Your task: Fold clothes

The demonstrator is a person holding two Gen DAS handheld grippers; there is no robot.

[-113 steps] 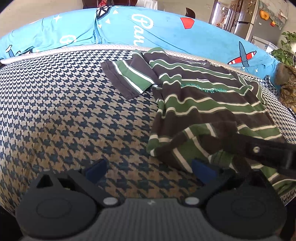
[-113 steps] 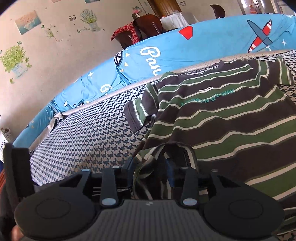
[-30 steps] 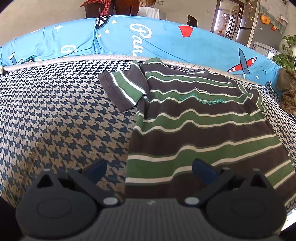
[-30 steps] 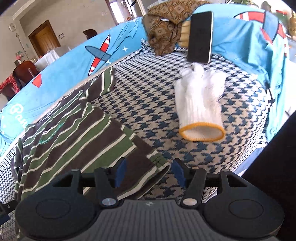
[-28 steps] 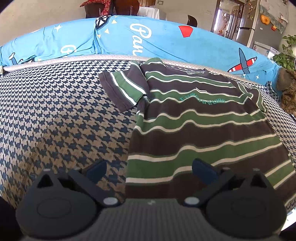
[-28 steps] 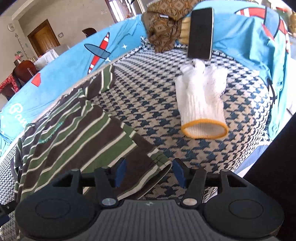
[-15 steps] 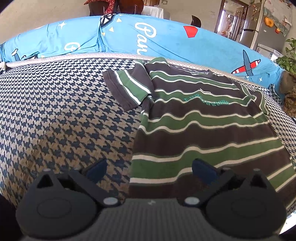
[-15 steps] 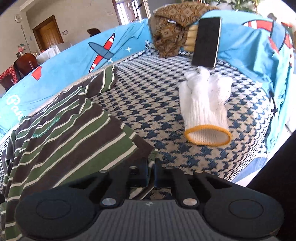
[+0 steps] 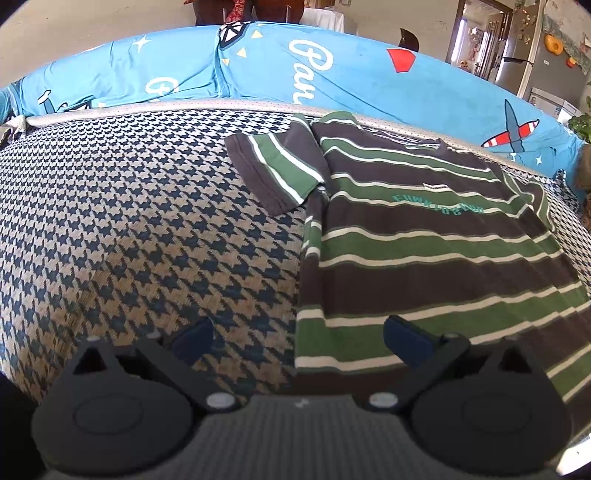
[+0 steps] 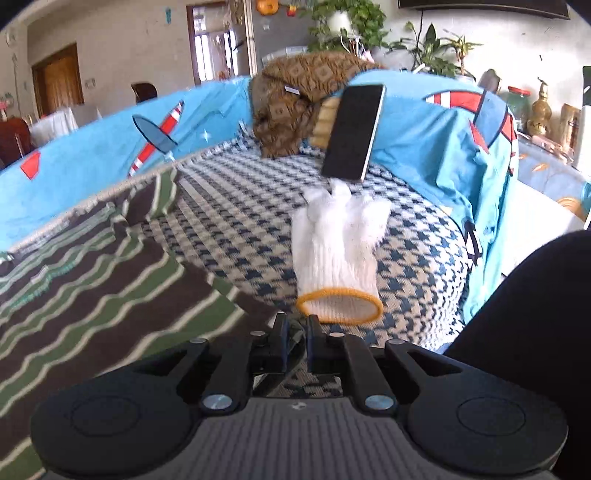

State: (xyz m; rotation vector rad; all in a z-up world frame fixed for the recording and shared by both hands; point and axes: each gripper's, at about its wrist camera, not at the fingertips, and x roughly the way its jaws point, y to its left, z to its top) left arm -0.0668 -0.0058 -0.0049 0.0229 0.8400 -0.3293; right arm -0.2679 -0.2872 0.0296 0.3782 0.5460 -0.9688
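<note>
Two grippers work a striped T-shirt [image 9: 424,251] lying flat on a houndstooth sofa seat [image 9: 129,229]. Nearest, the right gripper [image 10: 295,341] pinches the shirt's hem corner; the left gripper [image 9: 295,332], fingers spread, should probably pinch the near-left hem corner to match. Farther off lies a white glove [image 10: 338,258]. No containers appear.

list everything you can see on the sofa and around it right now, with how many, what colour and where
striped t-shirt: one, brown, green and white, spread flat on the seat
houndstooth seat cover: one, navy and tan, under the shirt
sofa back cover: one, bright blue with plane prints, behind the seat
knit glove: one, white with orange cuff, on the seat right of the shirt
phone: one, black, propped above the glove
patterned cloth: one, brown, heaped in the sofa corner
houseplants: several, green, behind the sofa
left gripper: black, open over the shirt's hem corner
right gripper: black, shut on the shirt's hem
</note>
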